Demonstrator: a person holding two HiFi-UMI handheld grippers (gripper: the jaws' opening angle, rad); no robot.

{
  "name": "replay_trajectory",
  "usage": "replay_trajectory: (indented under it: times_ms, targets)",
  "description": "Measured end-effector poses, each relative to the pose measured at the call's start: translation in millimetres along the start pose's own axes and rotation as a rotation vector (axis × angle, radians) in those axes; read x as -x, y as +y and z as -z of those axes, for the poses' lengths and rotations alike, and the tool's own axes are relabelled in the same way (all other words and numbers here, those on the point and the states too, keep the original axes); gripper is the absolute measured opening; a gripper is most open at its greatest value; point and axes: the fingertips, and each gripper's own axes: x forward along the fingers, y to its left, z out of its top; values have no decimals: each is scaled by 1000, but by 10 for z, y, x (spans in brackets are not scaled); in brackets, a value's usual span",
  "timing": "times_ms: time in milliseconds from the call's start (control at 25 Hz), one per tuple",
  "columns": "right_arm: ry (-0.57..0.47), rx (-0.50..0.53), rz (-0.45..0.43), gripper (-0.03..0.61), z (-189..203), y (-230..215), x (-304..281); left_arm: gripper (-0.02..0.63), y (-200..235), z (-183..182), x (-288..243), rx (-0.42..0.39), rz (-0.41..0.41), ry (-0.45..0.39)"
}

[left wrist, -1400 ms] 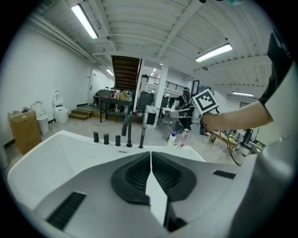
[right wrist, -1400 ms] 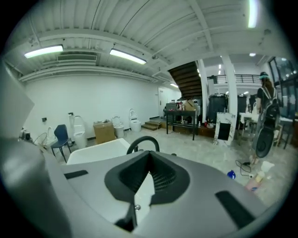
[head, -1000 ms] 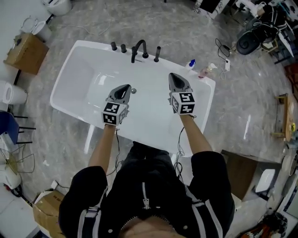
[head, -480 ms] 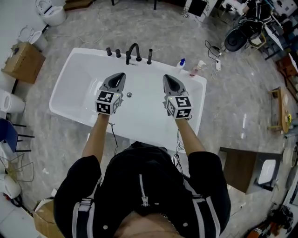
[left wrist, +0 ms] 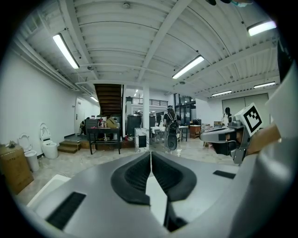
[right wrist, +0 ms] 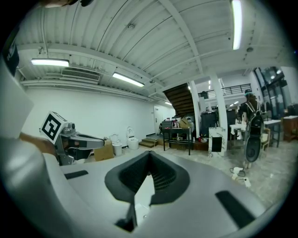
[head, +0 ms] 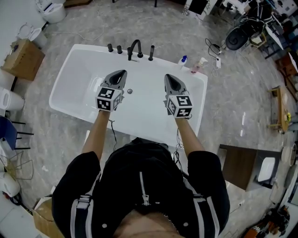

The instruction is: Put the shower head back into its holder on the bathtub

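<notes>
A white bathtub (head: 70,79) lies below me. On its far rim stand two black knobs (head: 115,48), a curved black spout (head: 135,48) and a slim black upright piece (head: 151,53); I cannot tell whether that is the shower head. My left gripper (head: 119,74) hovers over the basin left of the drain (head: 130,91), jaws shut and empty. My right gripper (head: 169,78) hovers right of the drain, also shut and empty. In the left gripper view the left gripper (left wrist: 150,155) points level across the room, as does the right gripper (right wrist: 149,155) in its own view.
Two bottles (head: 182,62) (head: 199,65) stand on the tub's far right corner. A cardboard box (head: 22,59) and toilets (head: 50,9) sit at the left. Cables and black gear (head: 242,37) lie at the upper right, a brown board (head: 240,169) at the lower right.
Both grippers have risen over the tub and now sit a little nearer the fixtures in the picture. Their jaws stayed shut and empty.
</notes>
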Motion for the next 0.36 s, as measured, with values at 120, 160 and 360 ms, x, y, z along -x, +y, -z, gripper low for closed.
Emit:
replay_trajectory:
  times_ms: [120,160,360]
  targets:
    - [7,-4,2,8,34,-17,11,28,-17,22,-14,8,4,1]
    - [10,-4,2,9,40,-22,15,28,-23,28,-16,10,6,1]
    - [9,-5,7,9,37,-33,4,28,-20,29,-39,10,13,1]
